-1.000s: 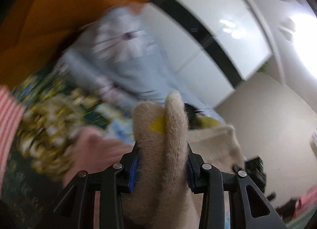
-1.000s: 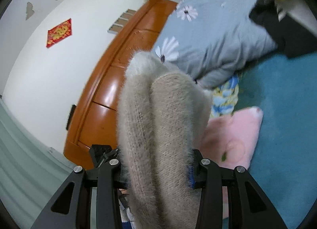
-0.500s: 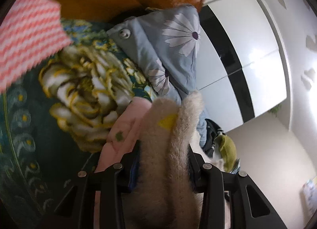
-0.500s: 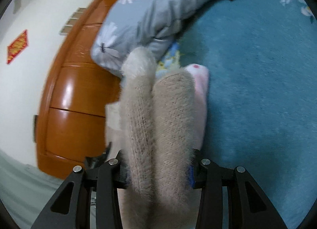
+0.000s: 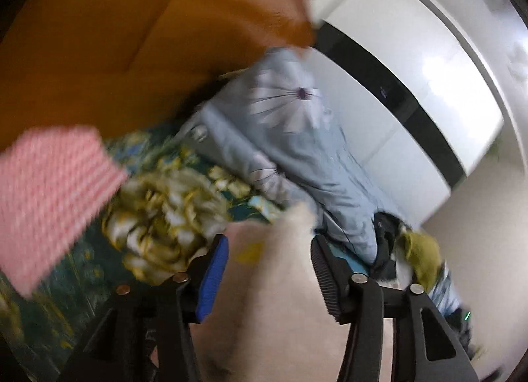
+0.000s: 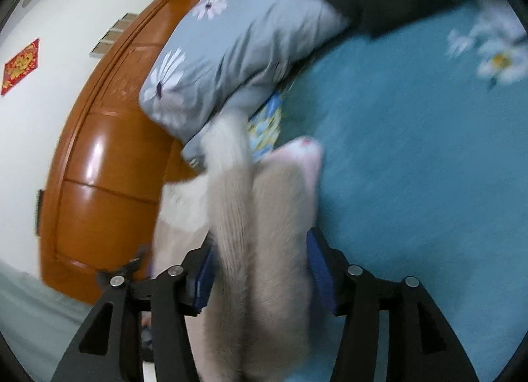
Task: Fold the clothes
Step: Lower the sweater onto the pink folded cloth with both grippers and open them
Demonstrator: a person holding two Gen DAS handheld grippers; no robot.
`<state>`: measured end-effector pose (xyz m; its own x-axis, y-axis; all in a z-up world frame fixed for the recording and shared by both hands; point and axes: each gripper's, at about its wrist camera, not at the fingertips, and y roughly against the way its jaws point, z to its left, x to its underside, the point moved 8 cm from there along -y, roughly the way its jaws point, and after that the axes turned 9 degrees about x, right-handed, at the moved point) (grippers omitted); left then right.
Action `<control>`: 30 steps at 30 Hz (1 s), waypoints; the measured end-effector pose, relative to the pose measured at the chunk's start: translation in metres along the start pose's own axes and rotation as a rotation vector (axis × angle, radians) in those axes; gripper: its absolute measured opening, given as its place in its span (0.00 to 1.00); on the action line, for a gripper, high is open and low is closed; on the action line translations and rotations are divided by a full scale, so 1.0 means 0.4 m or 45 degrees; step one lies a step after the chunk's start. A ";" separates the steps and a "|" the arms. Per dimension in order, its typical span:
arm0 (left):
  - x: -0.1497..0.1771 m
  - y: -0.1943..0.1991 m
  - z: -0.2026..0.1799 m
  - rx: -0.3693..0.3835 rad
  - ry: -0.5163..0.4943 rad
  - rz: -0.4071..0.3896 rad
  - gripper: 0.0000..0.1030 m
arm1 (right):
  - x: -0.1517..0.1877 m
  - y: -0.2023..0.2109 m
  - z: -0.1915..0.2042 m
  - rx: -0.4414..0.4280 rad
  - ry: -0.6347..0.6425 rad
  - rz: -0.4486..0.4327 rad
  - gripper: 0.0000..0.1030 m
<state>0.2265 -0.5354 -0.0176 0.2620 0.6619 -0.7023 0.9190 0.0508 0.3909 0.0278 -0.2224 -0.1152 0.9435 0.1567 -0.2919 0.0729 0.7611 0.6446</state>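
Note:
A fuzzy beige sweater fills the space between my left gripper's jaws, which are shut on a thick fold of it. The same sweater is bunched in two rolls between my right gripper's jaws, which are shut on it. Both grippers hold it above the bed. A pink garment shows just beyond the sweater in the right wrist view. Both views are blurred by motion.
A grey-blue daisy pillow lies against the orange wooden headboard. The teal bedspread stretches to the right. A dark floral quilt, a red-striped cloth and a pile of dark and yellow clothes lie nearby.
Both grippers keep swinging with the sweater in their grip. The left view has tilted up toward the headboard and wardrobe. The right view has shifted slightly over the bedspread.

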 end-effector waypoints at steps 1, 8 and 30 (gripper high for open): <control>-0.001 -0.007 -0.035 -0.001 -0.079 0.016 0.56 | -0.004 0.013 0.005 0.029 0.039 -0.030 0.54; 0.079 -0.099 -0.144 -0.015 -0.408 0.176 0.60 | 0.043 0.131 0.124 0.044 0.399 -0.274 0.54; 0.117 -0.139 0.001 -0.009 -0.155 0.081 0.57 | 0.134 0.003 0.179 0.104 0.645 -0.030 0.54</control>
<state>0.1878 -0.5075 -0.0724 0.3540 0.5683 -0.7427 0.8975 0.0168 0.4407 0.1018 -0.2583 -0.0796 0.6679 0.4408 -0.5996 0.1366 0.7194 0.6810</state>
